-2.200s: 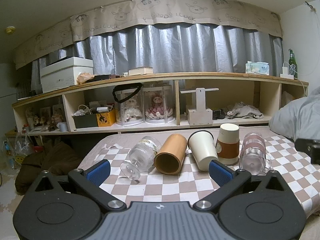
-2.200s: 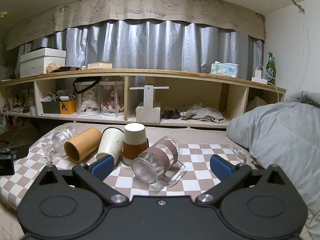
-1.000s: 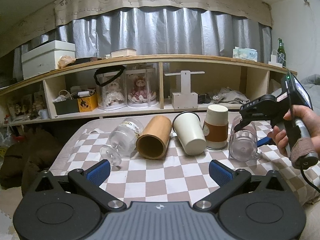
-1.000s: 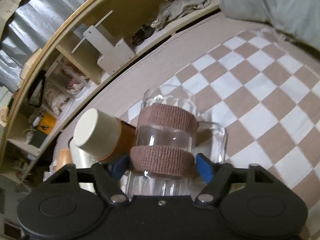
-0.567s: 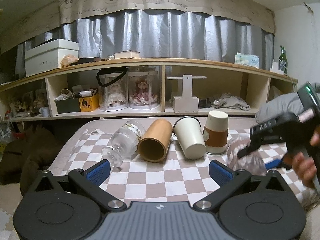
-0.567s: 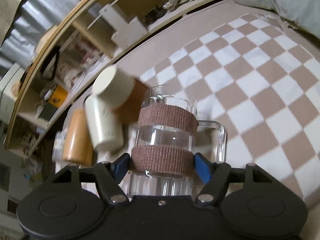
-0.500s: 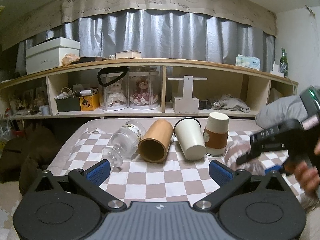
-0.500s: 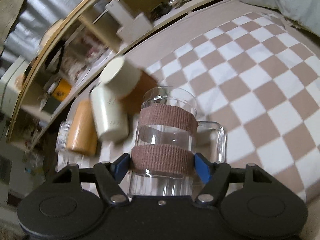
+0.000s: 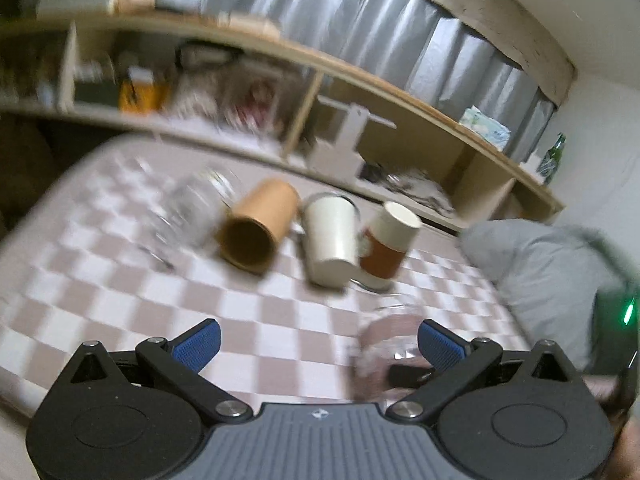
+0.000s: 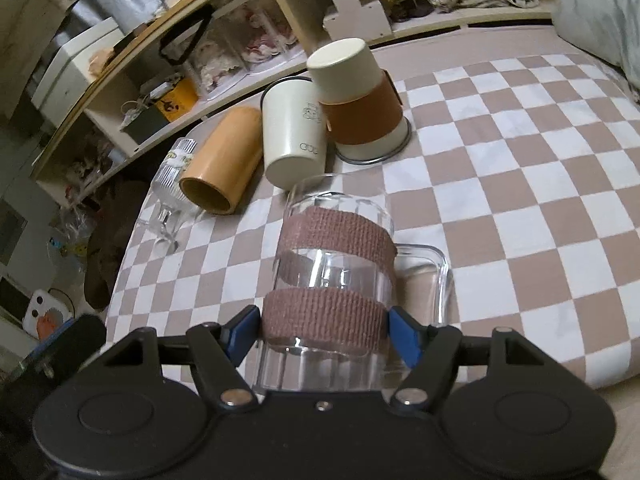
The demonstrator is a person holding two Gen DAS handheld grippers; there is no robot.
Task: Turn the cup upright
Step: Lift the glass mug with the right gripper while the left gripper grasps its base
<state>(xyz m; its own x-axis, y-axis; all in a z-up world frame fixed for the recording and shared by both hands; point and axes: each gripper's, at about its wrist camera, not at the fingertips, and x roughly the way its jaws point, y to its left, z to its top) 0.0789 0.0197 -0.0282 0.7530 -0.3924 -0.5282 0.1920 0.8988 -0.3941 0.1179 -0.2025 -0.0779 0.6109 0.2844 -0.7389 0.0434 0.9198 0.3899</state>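
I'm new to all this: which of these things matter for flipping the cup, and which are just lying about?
In the job:
glass mug, gripped by the right gripper
left gripper, open

Lying about:
bamboo cup
cream cup
upside-down sleeved cup
stemmed glass

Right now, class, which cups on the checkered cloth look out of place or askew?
Three lie on their sides: the goblet, the tan cup and the white cup. The sleeved cup stands upside down. The right gripper holds the glass mug clamped. Nothing looks spilled or broken.
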